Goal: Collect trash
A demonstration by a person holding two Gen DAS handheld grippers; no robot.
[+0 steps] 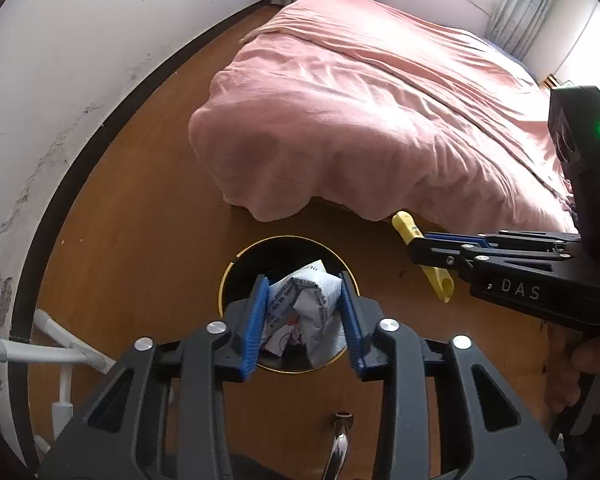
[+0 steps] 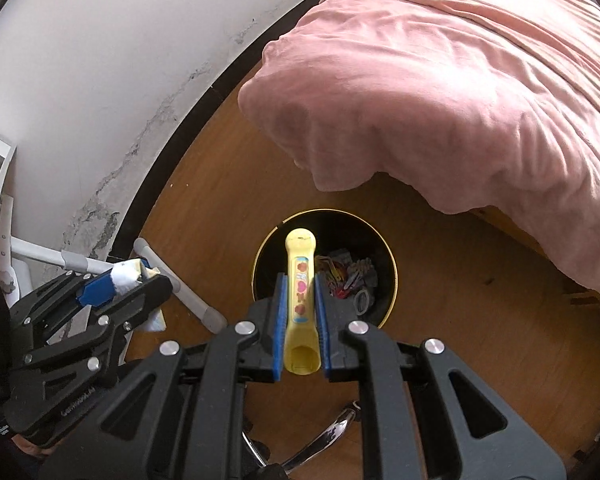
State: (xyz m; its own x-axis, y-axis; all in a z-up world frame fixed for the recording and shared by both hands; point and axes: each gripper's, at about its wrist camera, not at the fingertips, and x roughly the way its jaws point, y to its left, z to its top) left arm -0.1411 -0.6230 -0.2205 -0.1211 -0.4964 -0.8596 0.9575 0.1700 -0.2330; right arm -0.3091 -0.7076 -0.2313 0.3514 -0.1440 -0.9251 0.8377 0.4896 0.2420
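Observation:
A round black trash bin with a gold rim (image 1: 225,280) (image 2: 392,264) stands on the wooden floor below both grippers. My left gripper (image 1: 305,312) is shut on a crumpled white printed wrapper (image 1: 304,304) and holds it over the bin; it also shows in the right wrist view (image 2: 124,280). My right gripper (image 2: 300,320) is shut on a yellow plastic tube with pink stickers (image 2: 300,292), held over the bin; it also shows in the left wrist view (image 1: 414,246), where the yellow tube (image 1: 440,280) sticks out both sides. Colourful scraps (image 2: 348,280) lie inside the bin.
A bed with a pink cover (image 1: 380,100) (image 2: 460,80) overhangs the floor just beyond the bin. A white wall with a dark skirting (image 1: 60,80) runs on the left. A white metal frame (image 1: 60,352) (image 2: 160,272) stands at the left. A chrome chair leg (image 1: 340,448) is below.

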